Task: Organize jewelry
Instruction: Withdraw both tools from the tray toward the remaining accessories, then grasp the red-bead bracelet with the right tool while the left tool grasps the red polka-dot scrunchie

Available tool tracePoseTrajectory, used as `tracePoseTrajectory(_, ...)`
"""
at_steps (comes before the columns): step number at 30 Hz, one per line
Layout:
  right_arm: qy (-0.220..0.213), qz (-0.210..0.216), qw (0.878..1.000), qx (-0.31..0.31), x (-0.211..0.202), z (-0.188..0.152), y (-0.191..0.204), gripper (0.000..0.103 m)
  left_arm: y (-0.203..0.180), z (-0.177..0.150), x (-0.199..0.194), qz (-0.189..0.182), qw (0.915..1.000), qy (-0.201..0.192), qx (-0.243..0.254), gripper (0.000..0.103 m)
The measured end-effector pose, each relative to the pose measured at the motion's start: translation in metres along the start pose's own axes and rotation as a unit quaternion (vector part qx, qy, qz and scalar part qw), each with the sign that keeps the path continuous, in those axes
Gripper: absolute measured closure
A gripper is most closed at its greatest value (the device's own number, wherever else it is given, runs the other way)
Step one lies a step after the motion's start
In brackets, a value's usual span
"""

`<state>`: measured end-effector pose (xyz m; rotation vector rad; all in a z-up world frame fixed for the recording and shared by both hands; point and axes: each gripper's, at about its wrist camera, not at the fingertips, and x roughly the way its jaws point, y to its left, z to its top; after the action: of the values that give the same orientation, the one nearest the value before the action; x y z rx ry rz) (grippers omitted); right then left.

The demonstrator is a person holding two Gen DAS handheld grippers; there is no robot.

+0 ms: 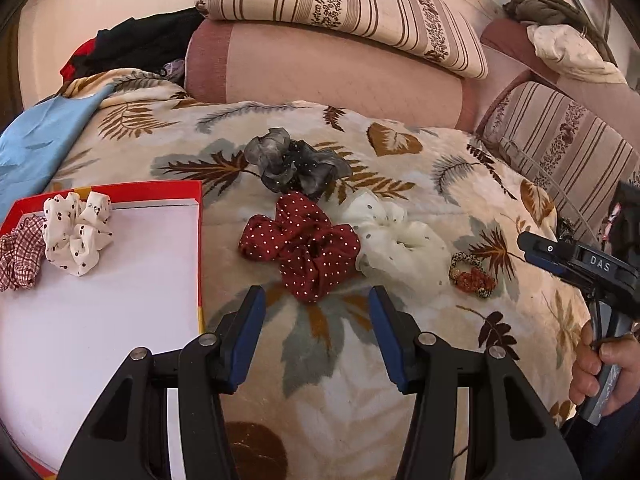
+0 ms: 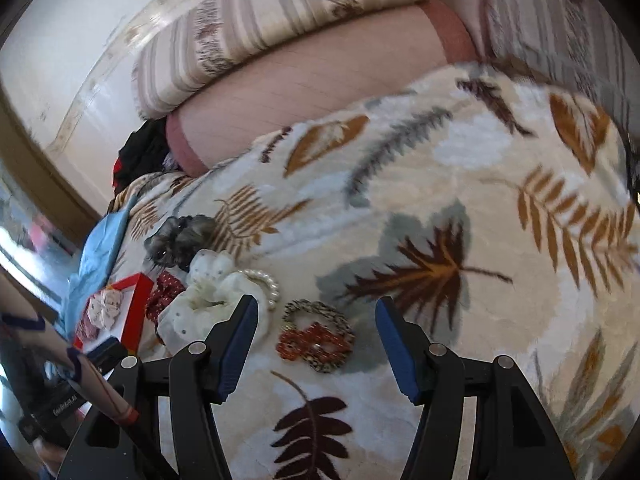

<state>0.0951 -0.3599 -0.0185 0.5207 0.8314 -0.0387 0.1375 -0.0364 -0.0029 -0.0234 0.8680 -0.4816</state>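
Observation:
My left gripper [image 1: 316, 300] is open and empty, just short of a dark red dotted scrunchie [image 1: 304, 246] on the leaf-print blanket. Beside it lie a grey sheer scrunchie [image 1: 294, 164], a cream sheer scrunchie [image 1: 400, 248] and a leopard and orange bead bracelet pair [image 1: 472, 276]. A red-rimmed white box [image 1: 120, 280] at left holds a white dotted scrunchie [image 1: 78, 232] and a red checked one [image 1: 18, 258]. My right gripper [image 2: 316, 320] is open and empty, hovering just short of the bracelets [image 2: 316, 336]. A pearl bracelet [image 2: 266, 282] lies by the cream scrunchie [image 2: 208, 296].
Striped pillows [image 1: 340, 4] and a pink bolster [image 1: 320, 68] line the back of the bed. A blue cloth [image 1: 36, 148] and dark clothes [image 1: 136, 44] lie at left. The right gripper's body [image 1: 588, 268] shows at the right edge of the left wrist view.

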Motion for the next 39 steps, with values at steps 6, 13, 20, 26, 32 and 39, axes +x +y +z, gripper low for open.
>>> tracePoseTrajectory(6,0.028,-0.011,1.000,0.004,0.011,-0.006,-0.004,0.056,0.013,-0.001,0.002,0.003,0.9998,0.004,-0.018,0.051)
tracePoseTrajectory(13,0.025,-0.021,0.998,-0.057,0.019,-0.012,0.020,0.065,0.011,0.000,-0.005,-0.005,0.9999,-0.006,-0.007,0.051)
tracePoseTrajectory(20,0.066,-0.036,0.994,-0.080,0.039,-0.028,0.036,0.067,0.016,0.002,-0.005,-0.005,0.9999,-0.004,-0.014,0.051)
tracePoseTrajectory(26,0.074,-0.048,0.994,-0.067,0.048,-0.029,0.028,0.067,0.011,0.000,-0.002,-0.005,1.0000,-0.001,-0.004,0.051)
tracePoseTrajectory(32,0.074,-0.064,0.991,-0.087,0.066,-0.028,0.037,0.087,0.011,-0.001,0.000,-0.001,1.0000,0.002,0.000,0.051)
tracePoseTrajectory(39,-0.002,-0.034,0.996,-0.088,0.026,-0.017,0.043,0.095,0.013,-0.001,0.001,-0.001,1.0000,0.002,-0.003,0.051)
